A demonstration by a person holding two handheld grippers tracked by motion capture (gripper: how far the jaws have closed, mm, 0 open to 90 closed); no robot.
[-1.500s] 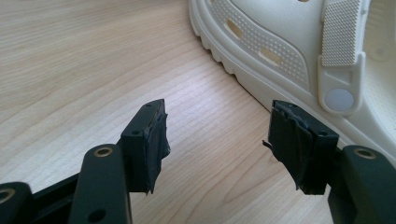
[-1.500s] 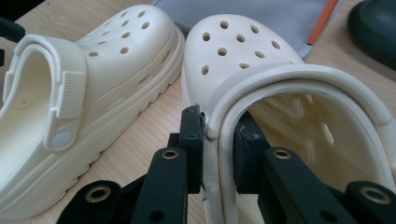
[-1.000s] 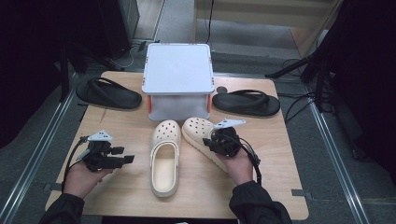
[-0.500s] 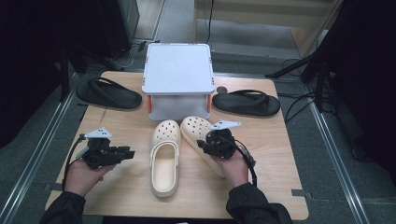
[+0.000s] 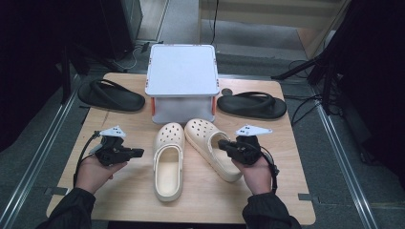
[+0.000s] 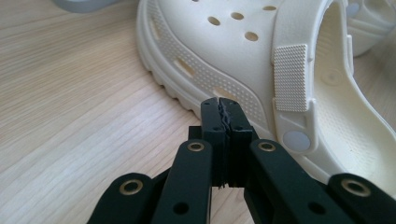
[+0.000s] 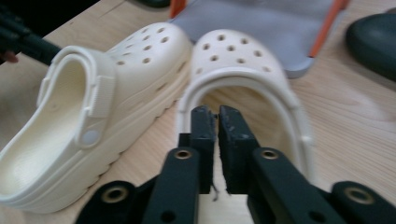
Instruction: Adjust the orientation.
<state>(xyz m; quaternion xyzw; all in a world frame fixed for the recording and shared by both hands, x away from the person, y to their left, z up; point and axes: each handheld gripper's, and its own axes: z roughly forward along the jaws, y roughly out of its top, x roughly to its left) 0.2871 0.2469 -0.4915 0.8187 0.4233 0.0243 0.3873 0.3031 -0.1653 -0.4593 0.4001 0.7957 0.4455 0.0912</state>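
Two cream clogs, perforated toe caps, heel straps folded forward — both upright on soles at table centre. Left clog straight, toe toward the far edge. Right clog angled, heel outward — toes close together, heels well apart.

Overhead forward-down; two close gripper views — shared clogs

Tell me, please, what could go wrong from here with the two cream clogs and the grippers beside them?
The right gripper, shut, sits against the right clog; it may nudge rather than grip. The left gripper, shut too, must reopen beside the left clog. The clogs' toes nearly touch, so shifting one could drag the other toward the white box.
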